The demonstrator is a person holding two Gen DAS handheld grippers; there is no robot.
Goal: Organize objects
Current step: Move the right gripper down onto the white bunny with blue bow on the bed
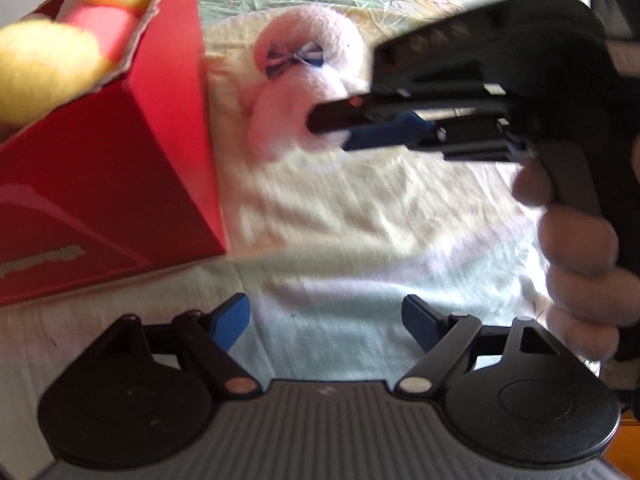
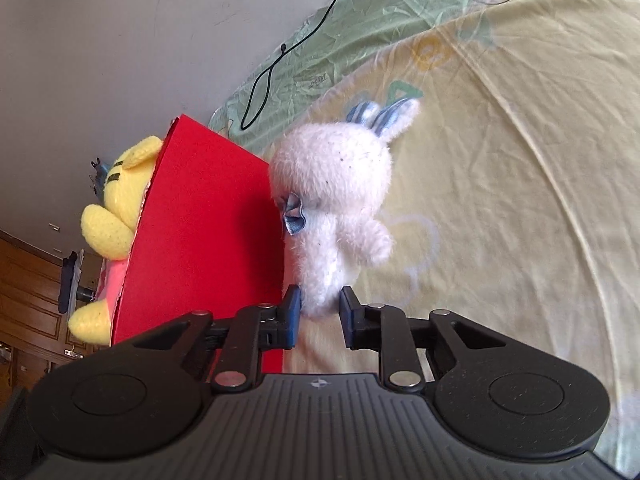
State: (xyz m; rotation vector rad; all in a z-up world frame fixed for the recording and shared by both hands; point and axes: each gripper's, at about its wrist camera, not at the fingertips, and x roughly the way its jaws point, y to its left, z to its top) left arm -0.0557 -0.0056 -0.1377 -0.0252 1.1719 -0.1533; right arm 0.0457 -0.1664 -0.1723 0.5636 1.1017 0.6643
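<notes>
- White plush fur marks the toy rabbit (image 2: 340, 200), which lies on the pale yellow bedsheet (image 2: 520, 200) just beside the red box (image 2: 208, 232), at the box's 3 o'clock in the right wrist view.
- The right gripper (image 2: 319, 314) has its blue-tipped fingers (image 2: 294, 312) set around the rabbit's lower end; whether they press on it is unclear.
- A yellow plush bear (image 2: 116, 208) sits in the red box, sticking out at its 9 o'clock side.
- The left gripper (image 1: 325, 322) hangs over the sheet with fingers spread apart, holding nothing.
- A hand (image 1: 580, 256) grips the right gripper's handle at 3 o'clock in the left wrist view.
</notes>
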